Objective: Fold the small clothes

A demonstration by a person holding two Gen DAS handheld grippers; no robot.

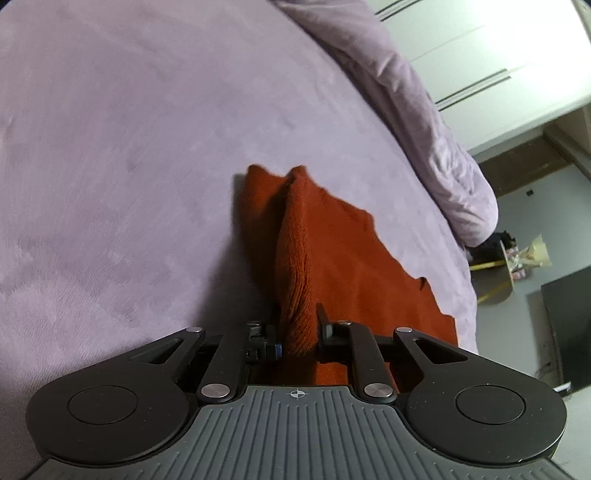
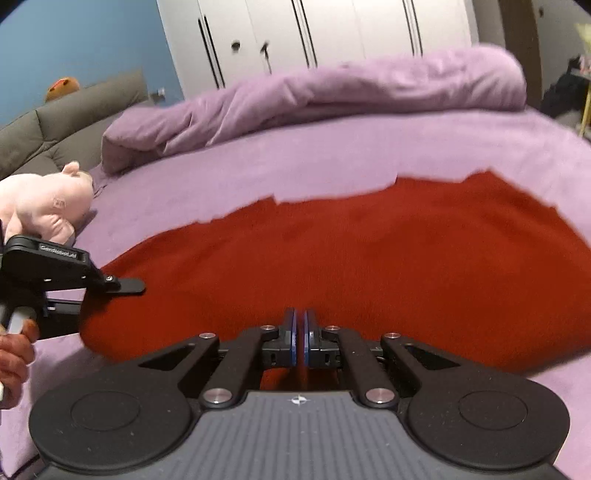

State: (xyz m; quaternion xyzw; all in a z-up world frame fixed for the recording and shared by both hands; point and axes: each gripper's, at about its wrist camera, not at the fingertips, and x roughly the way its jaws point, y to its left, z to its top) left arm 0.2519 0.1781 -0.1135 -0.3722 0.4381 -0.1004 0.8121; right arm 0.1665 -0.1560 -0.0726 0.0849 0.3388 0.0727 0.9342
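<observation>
A rust-red knit garment lies spread across the purple bed sheet. In the right wrist view my right gripper sits at the garment's near edge, jaws together with a thin strip of red cloth between the blue pads. In the left wrist view my left gripper is shut on a raised fold of the same garment, which stands up as a ridge running away from the jaws. The left tool's black housing shows at the garment's left end, held by a hand.
A pink plush pig lies on the sheet at the left. A rolled purple duvet runs along the far side of the bed, with white wardrobe doors behind. A grey padded headboard stands at far left.
</observation>
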